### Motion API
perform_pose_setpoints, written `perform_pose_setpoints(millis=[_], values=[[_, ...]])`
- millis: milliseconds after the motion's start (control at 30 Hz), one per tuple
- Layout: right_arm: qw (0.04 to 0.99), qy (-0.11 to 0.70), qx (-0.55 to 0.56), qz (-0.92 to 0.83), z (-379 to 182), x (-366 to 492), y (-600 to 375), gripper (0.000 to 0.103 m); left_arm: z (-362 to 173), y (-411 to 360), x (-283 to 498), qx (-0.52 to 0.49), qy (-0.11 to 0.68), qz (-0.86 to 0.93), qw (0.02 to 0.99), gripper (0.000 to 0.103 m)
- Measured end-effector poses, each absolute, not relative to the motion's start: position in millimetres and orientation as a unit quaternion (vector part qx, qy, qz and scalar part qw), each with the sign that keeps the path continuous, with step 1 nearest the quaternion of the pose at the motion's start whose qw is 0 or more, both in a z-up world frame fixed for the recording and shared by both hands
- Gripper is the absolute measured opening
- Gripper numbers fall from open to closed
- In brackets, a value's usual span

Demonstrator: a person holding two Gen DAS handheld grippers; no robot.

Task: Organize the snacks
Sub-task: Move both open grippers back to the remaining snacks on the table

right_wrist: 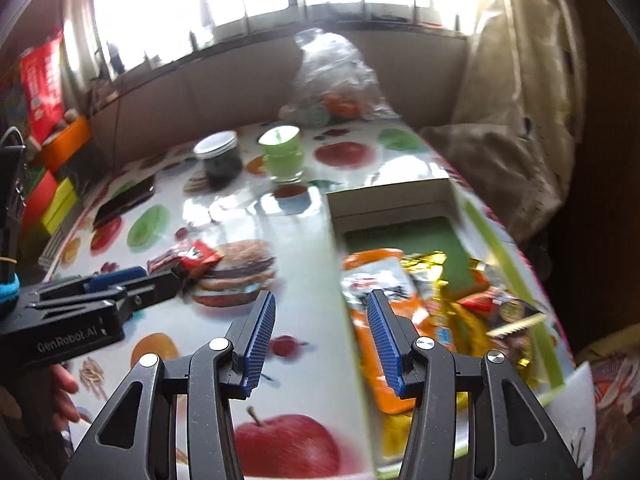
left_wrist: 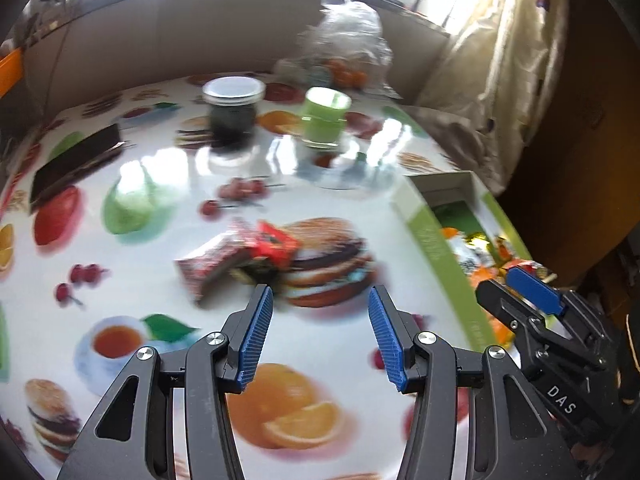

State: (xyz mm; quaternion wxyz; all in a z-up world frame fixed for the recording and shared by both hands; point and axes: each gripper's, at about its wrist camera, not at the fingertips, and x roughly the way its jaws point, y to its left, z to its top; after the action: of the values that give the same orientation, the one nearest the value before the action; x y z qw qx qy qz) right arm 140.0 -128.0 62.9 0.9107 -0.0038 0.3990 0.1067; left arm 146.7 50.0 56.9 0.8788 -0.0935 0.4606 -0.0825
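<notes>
A few small snack packets, red and dark brown (left_wrist: 240, 258), lie in a heap on the fruit-print table, just ahead of my left gripper (left_wrist: 320, 300), which is open and empty. The heap also shows in the right wrist view (right_wrist: 186, 258). A green-edged cardboard box (right_wrist: 456, 240) at the right holds several snack packs, orange and gold (right_wrist: 384, 320). My right gripper (right_wrist: 321, 306) is open and empty, hovering over the box's left wall. The left gripper shows at the left of the right wrist view (right_wrist: 116, 280), and the right gripper at the right of the left wrist view (left_wrist: 528, 288).
A dark jar with a silver lid (left_wrist: 233, 114) and a green cup (left_wrist: 325, 118) stand at the back of the table. A dark flat bar (left_wrist: 76, 164) lies at the left. A clear plastic bag with fruit (left_wrist: 348, 44) sits behind. A curtain (left_wrist: 504, 64) hangs at the right.
</notes>
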Motion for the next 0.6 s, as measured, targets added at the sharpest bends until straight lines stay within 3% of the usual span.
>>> perform_pose_setpoints(millis=[600], values=[[0.873, 0.453, 0.032, 0.175, 23, 200, -41, 0.047, 31, 140, 150, -0.107, 0.473, -0.015, 0.874, 0.051]])
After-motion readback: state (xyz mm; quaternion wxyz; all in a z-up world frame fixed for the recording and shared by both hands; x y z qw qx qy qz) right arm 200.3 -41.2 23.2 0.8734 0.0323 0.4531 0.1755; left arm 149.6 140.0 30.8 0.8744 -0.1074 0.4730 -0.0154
